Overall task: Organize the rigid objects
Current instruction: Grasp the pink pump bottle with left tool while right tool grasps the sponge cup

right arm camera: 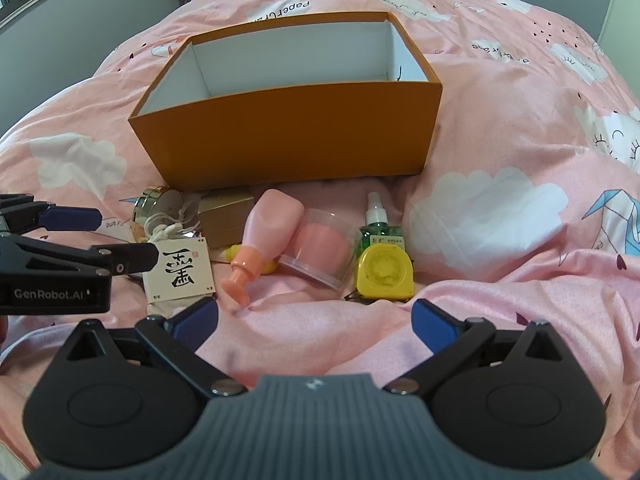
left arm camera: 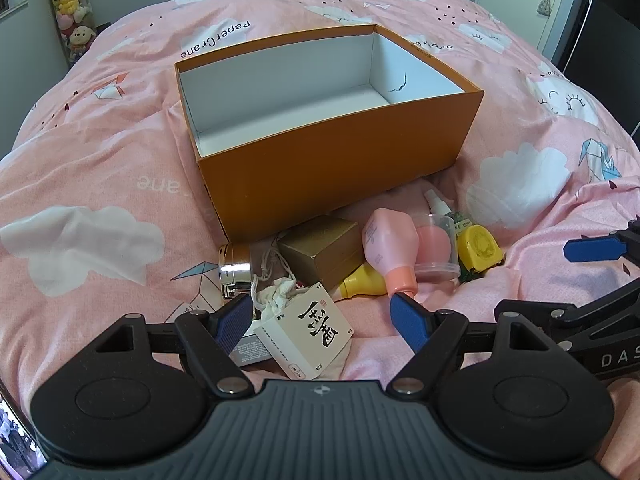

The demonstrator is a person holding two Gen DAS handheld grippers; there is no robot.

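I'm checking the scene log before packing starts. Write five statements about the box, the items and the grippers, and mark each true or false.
1. The orange box has nothing in it. True.
2. The yellow tape measure lies inside the box. False: it lies on the pink bedspread in front of the box.
3. The left gripper is open, with the white calligraphy card box between its fingers. True.
4. The right gripper is shut on the pink bottle. False: it is open and holds nothing.
5. The green spray bottle stands right behind the tape measure. True.
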